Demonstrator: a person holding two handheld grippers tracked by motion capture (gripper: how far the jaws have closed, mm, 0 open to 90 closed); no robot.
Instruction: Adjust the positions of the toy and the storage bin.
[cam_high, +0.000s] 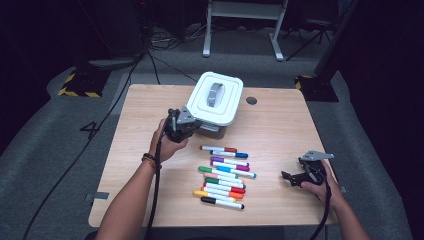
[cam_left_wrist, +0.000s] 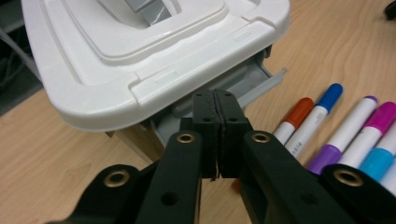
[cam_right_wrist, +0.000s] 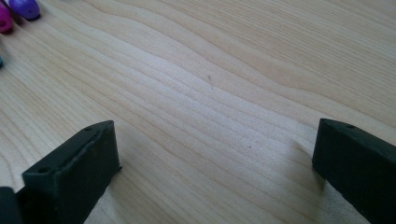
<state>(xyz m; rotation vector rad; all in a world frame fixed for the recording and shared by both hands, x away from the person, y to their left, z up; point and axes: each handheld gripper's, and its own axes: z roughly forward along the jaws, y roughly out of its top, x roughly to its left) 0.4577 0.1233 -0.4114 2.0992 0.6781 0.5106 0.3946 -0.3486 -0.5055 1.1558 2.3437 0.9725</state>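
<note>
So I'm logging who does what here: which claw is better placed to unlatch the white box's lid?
Left. The left claw, jaws shut, sits right at the grey latch under the lid of the white box. The right claw rests open on the table, beyond the markers.

The white-lidded box (cam_high: 216, 102) hides its own base in the high view, where the left claw (cam_high: 181, 124) covers its corner at 8 o'clock. In the left gripper view the box (cam_left_wrist: 140, 56) runs off the frame at 12 and 9 o'clock, and the shut jaws mask part of the grey latch (cam_left_wrist: 252, 81). The markers (cam_left_wrist: 327, 126) are cropped at 3 o'clock. In the right gripper view, 2 marker caps (cam_right_wrist: 21, 7) are cut off at 11 o'clock.
</note>
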